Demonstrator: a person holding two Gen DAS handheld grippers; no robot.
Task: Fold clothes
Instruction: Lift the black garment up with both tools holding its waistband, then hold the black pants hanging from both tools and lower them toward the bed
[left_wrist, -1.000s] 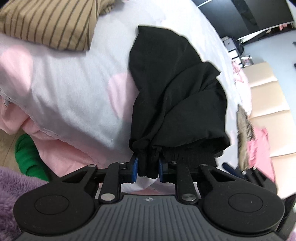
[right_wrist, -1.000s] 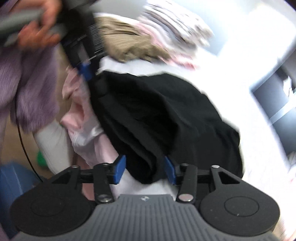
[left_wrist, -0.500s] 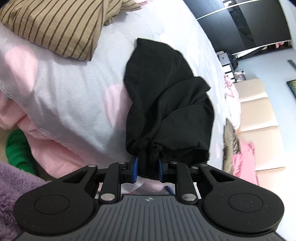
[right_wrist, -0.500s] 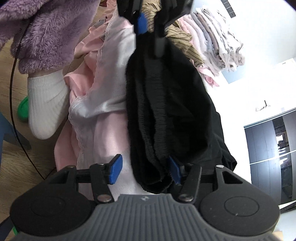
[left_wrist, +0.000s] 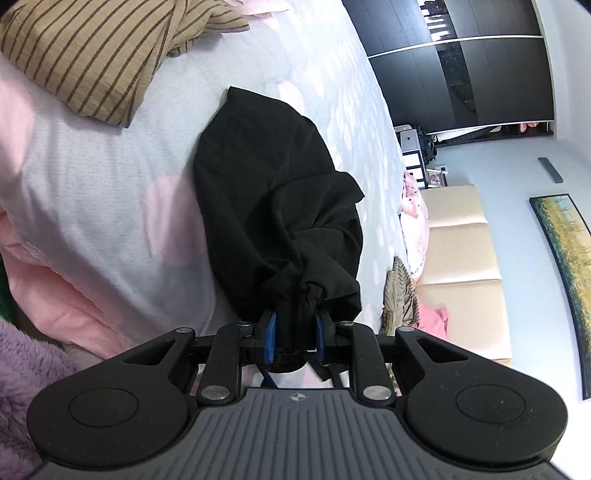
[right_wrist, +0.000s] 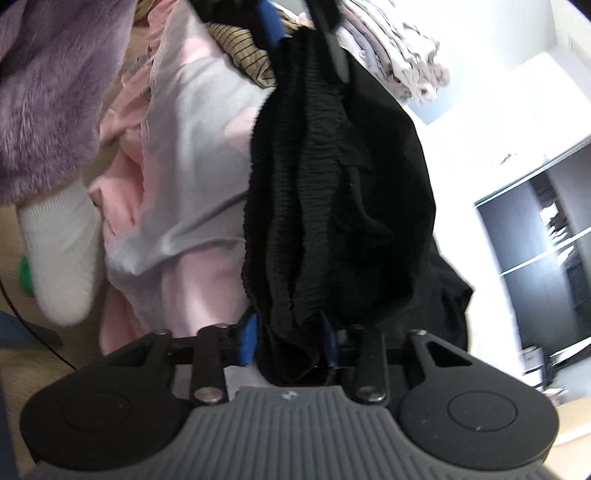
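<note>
A black garment (left_wrist: 273, 206) with a ribbed elastic waistband (right_wrist: 317, 206) hangs between both grippers over the bed. My left gripper (left_wrist: 294, 334) is shut on one bunched end of the waistband. My right gripper (right_wrist: 290, 341) is shut on the other end, the ribbed band bulging between its blue pads. The left gripper also shows at the top of the right wrist view (right_wrist: 295, 22), holding the far end. The rest of the black cloth trails onto the white and pink bedspread (left_wrist: 96, 177).
A tan striped garment (left_wrist: 85, 48) lies at the far left of the bed. A stack of folded clothes (right_wrist: 399, 48) sits beyond it. A beige headboard (left_wrist: 461, 258) and pink clothes (left_wrist: 432, 317) lie right. A purple fuzzy sleeve (right_wrist: 48, 88) and white sock (right_wrist: 62, 251) are at left.
My right gripper has closed from open onto the waistband. The garment has lifted and bunched tighter between the two grippers. The left gripper stayed shut.
</note>
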